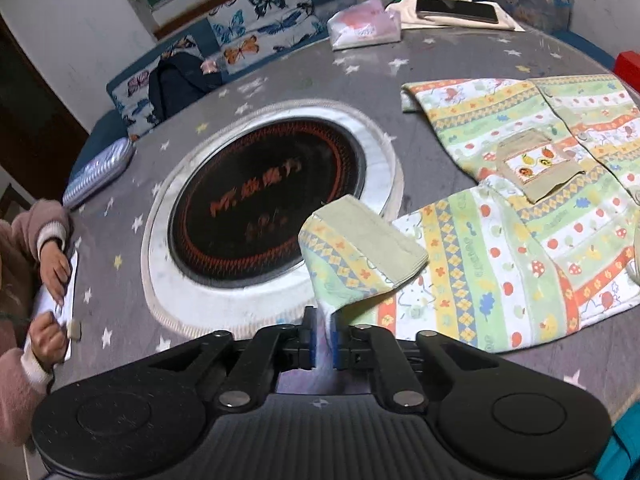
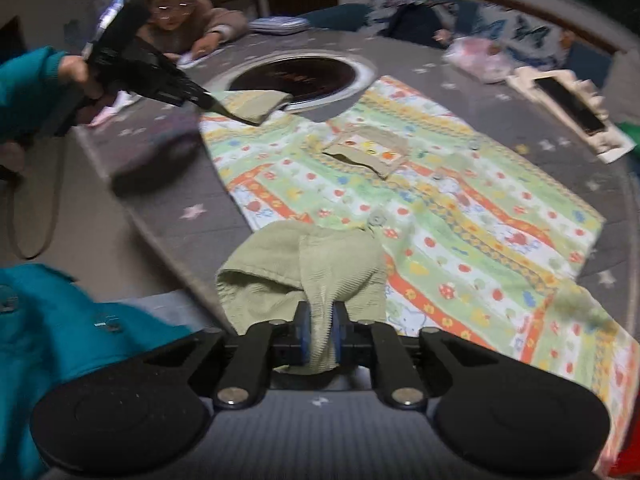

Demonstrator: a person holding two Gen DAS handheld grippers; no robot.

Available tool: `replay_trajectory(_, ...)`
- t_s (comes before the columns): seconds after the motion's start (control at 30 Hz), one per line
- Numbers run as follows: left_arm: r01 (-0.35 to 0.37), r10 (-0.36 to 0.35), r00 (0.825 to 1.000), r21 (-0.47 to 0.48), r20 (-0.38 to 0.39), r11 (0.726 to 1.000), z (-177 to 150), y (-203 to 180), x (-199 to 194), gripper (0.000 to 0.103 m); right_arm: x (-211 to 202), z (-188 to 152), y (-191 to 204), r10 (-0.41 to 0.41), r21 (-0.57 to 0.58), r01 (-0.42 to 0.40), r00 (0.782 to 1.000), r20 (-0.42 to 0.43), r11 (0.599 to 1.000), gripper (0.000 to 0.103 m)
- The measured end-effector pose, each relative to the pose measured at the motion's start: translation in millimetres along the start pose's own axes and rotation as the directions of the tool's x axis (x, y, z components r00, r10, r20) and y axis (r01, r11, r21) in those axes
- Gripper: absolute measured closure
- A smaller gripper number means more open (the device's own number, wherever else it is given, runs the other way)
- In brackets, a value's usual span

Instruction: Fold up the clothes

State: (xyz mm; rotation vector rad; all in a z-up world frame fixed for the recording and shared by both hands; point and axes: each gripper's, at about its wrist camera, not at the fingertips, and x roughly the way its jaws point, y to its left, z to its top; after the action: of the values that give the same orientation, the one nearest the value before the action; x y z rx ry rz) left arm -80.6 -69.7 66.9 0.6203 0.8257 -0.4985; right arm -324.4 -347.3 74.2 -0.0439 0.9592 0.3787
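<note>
A child's patterned shirt (image 1: pixel 520 208) with green, yellow and orange stripes lies spread on the grey star-print table (image 1: pixel 300 72); it also shows in the right wrist view (image 2: pixel 440 208). My left gripper (image 1: pixel 323 336) is shut on the end of a sleeve with a green cuff (image 1: pixel 372 236), lifted off the table. In the right wrist view the left gripper (image 2: pixel 224 110) holds that cuff (image 2: pixel 256 106) by the cooktop. My right gripper (image 2: pixel 320 336) is shut on the green ribbed collar (image 2: pixel 304 272) at the near edge.
A round black cooktop (image 1: pixel 272 196) is set in the table's middle. A phone on white cloth (image 1: pixel 456 10) and a plastic bag (image 1: pixel 364 24) lie at the far side. A child (image 2: pixel 180 20) sits at the table with paper (image 1: pixel 60 300). A striped case (image 1: pixel 100 172) lies nearby.
</note>
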Motion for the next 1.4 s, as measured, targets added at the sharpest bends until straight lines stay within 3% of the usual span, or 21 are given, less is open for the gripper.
replay_trajectory(0.13,-0.001,0.001,1.000,-0.002,0.003,1.000,5.3,8.1,-3.0,0.074,-26.0,15.9,-25.2,0.000,0.066,-0.005,0.997,0.081,0.998,0.078)
replay_trajectory(0.2,-0.001,0.001,1.000,-0.003,0.005,1.000,7.9,12.2,-4.6,0.059,-36.6,23.9,-44.8,-0.065,0.118,0.051,0.991,0.118,0.992,0.063)
replay_trajectory(0.27,-0.001,0.001,1.000,-0.004,0.007,1.000,10.6,16.2,-6.1,0.053,-45.4,30.4,-69.3,-0.146,0.173,0.121,0.980,0.138,0.978,0.062)
replay_trajectory(0.33,-0.002,0.002,1.000,-0.005,0.009,1.000,13.2,20.3,-7.6,0.048,-50.2,34.1,-95.8,-0.203,0.239,0.165,0.968,0.148,0.957,0.061)
replay_trajectory(0.4,-0.007,0.007,1.000,-0.012,0.010,1.000,17.8,24.3,-7.6,0.045,-51.0,35.9,-122.4,-0.247,0.310,0.191,0.957,0.152,0.931,0.052)
replay_trajectory(0.57,0.007,-0.006,0.999,-0.024,0.033,1.000,36.7,28.2,-6.6,0.031,-30.5,32.1,-180.6,-0.283,0.480,0.189,0.950,0.131,0.857,0.051)
replay_trajectory(0.67,-0.017,0.017,0.999,-0.012,0.032,1.000,42.1,33.0,-3.2,0.019,-16.7,24.8,-207.8,-0.248,0.550,0.143,0.961,0.121,0.823,0.051)
replay_trajectory(0.73,-0.039,0.040,0.999,-0.032,0.013,0.999,44.5,40.0,3.2,0.018,-5.1,19.4,-222.6,-0.203,0.588,0.092,0.971,0.126,0.804,0.051)
replay_trajectory(0.93,0.006,-0.007,1.000,-0.081,-0.004,0.997,46.4,56.4,9.4,0.007,22.4,11.0,-251.0,-0.103,0.658,-0.045,0.977,0.185,0.752,0.050)
replay_trajectory(1.13,0.036,-0.037,0.999,-0.057,-0.025,0.998,38.4,57.4,13.3,0.004,35.6,14.8,-274.5,-0.003,0.667,-0.216,0.950,0.311,0.713,0.047)
replay_trajectory(1.27,0.038,-0.034,0.999,-0.130,0.027,0.991,41.5,63.8,7.3,0.002,39.3,16.4,-289.5,0.027,0.663,-0.307,0.917,0.397,0.683,0.047)
replay_trajectory(1.4,0.006,-0.002,0.999,-0.115,0.035,0.993,50.0,58.1,5.5,0.003,38.9,19.3,-293.5,-0.035,0.682,-0.251,0.926,0.376,0.687,0.048)
